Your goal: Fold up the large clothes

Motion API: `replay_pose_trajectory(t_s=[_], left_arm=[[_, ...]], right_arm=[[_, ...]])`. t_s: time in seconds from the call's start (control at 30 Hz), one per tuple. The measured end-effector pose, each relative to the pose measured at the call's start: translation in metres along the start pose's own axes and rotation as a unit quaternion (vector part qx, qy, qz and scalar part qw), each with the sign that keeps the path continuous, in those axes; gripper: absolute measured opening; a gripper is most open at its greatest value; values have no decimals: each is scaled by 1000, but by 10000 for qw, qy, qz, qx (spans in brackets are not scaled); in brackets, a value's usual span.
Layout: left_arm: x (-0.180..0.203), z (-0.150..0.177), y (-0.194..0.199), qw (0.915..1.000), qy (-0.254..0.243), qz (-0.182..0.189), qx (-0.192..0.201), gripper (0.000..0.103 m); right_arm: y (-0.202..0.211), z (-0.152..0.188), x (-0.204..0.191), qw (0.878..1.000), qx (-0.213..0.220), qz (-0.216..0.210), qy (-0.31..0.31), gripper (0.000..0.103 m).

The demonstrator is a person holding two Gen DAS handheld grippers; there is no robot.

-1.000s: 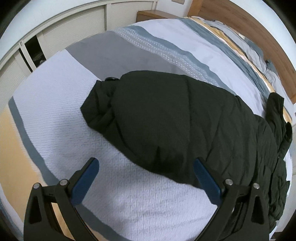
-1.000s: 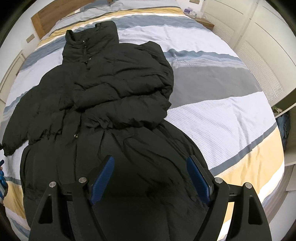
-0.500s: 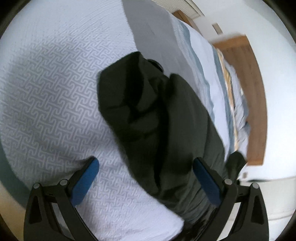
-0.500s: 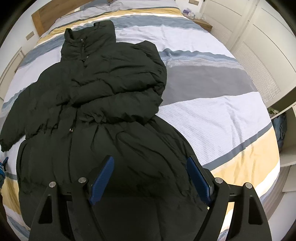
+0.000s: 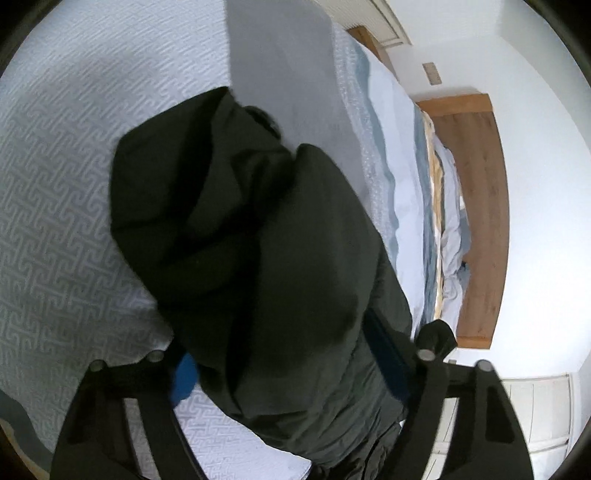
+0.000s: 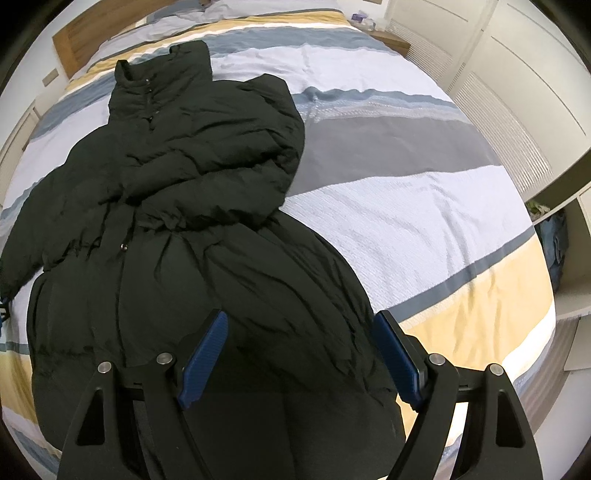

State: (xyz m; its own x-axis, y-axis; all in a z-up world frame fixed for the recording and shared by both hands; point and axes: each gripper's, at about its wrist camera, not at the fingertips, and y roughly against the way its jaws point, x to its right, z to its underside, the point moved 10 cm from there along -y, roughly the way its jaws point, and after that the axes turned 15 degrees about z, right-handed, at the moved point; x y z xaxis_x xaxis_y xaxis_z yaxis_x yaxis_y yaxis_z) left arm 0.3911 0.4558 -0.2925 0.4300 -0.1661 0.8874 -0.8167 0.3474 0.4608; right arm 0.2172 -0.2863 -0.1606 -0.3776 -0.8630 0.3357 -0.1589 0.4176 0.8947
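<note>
A bedroom: a wide bed with a striped cover (image 6: 424, 221) in white, grey, blue and yellow bands fills both views, a wooden headboard (image 6: 74, 29) at its far end and pale louvred wardrobe doors (image 6: 517, 92) along one side. A small wooden bedside table (image 6: 391, 40) stands by the top corner of the bed, with something small and hard to make out on it.

The dark puffer coat (image 6: 177, 229) lies spread on the cover, collar toward the headboard and front side up, snaps showing down the middle. One sleeve reaches out to the edge of the right wrist view; the other sleeve (image 5: 192, 206) is folded across the chest, its bulk resting over the gathered waist.

The left gripper (image 5: 288, 354) is tipped down onto that side of the coat. Its jaws are closing, and a thick fold of the dark padded fabric sits between them — one blue pad (image 5: 184, 376) shows at the fabric's edge just above the white patterned cover, the other is half lost in shadow against the coat. Whether the pads already press the fabric cannot be told.

The right gripper (image 6: 299, 354) hangs above the lower skirt of the coat, pointing steeply down, jaws wide apart — both blue pads (image 6: 205, 354) are clear of the fabric, nothing caught between them.
</note>
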Motion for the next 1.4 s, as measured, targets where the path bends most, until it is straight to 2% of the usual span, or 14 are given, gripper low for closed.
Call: replay_pose_trajectory(t_s=[0.03, 0.07, 0.13, 0.17, 0.27, 0.5, 0.77, 0.9, 1.07, 1.2, 1.27, 1.4], left_arm=[[-2, 0, 1, 10000, 58, 13, 18, 60], [-3, 0, 3, 10000, 70, 25, 10, 43], [-1, 2, 3, 9999, -72, -65, -65, 28], [2, 3, 3, 9997, -180, -133, -89, 22], [22, 6, 2, 9985, -493, -209, -147, 11], [86, 30, -3, 9936, -1083, 70, -300, 8], [178, 99, -4, 9806, -1741, 604, -671, 8], [228, 146, -13, 9687, -2155, 794, -943, 8], [272, 232, -43, 9489, -2682, 836, -1436, 8], [285, 301, -69, 9368, -2867, 843, -1820, 8], [286, 343, -88, 9281, -2996, 749, -2080, 8], [273, 400, -115, 9189, -3075, 504, -2418, 8]], right_arm=[[-1, 1, 1, 10000, -7, -3, -4, 80], [-1, 2, 3, 10000, -9, -3, -3, 80], [-2, 3, 7, 10000, 1, 0, -13, 80], [-2, 4, 9, 10000, -4, 8, -32, 80], [-5, 4, 16, 9999, -6, 2, -106, 80], [-10, 3, 26, 9997, 41, -99, -209, 80], [-21, -7, 43, 9979, 129, -346, -530, 80], [-27, -9, 56, 9962, 172, -486, -708, 80], [-36, -14, 78, 9942, 237, -595, -865, 80], [-45, -16, 102, 9932, 258, -613, -951, 80], [-51, -16, 117, 9925, 248, -608, -1030, 80], [-62, -15, 149, 9908, 219, -594, -1198, 80]])
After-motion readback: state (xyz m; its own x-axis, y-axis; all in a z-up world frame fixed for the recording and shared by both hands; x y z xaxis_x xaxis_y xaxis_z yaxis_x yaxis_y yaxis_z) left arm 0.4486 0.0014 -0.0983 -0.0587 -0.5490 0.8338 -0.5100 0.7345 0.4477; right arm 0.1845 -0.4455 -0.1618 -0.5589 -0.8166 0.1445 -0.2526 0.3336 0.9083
